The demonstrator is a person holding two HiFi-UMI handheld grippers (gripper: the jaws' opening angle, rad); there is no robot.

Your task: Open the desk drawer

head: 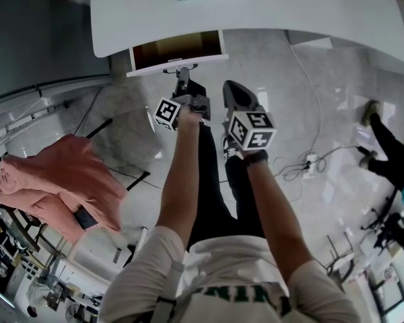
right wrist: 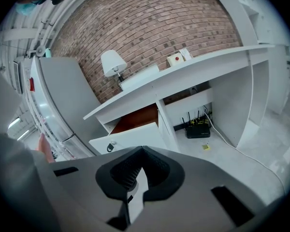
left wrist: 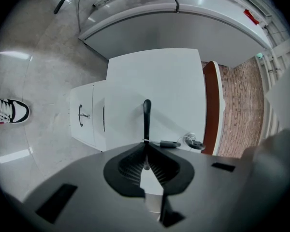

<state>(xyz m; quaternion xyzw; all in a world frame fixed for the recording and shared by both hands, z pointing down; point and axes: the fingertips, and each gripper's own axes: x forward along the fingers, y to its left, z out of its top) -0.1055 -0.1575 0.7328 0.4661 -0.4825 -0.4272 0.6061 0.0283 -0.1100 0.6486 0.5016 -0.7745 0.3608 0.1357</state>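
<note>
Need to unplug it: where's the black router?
In the right gripper view, the black router sits on the floor under the white desk, right of the open drawer.

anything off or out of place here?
Nothing spilled or damaged. The white desk drawer stands pulled out, the left tool shut on its black bar handle. Only clutter: a white power strip with trailing cable on the grey floor.

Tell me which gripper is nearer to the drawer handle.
Left. The left gripper is shut on the drawer handle. The right gripper hangs beside it, back from the drawer, with nothing between its jaws.
</note>
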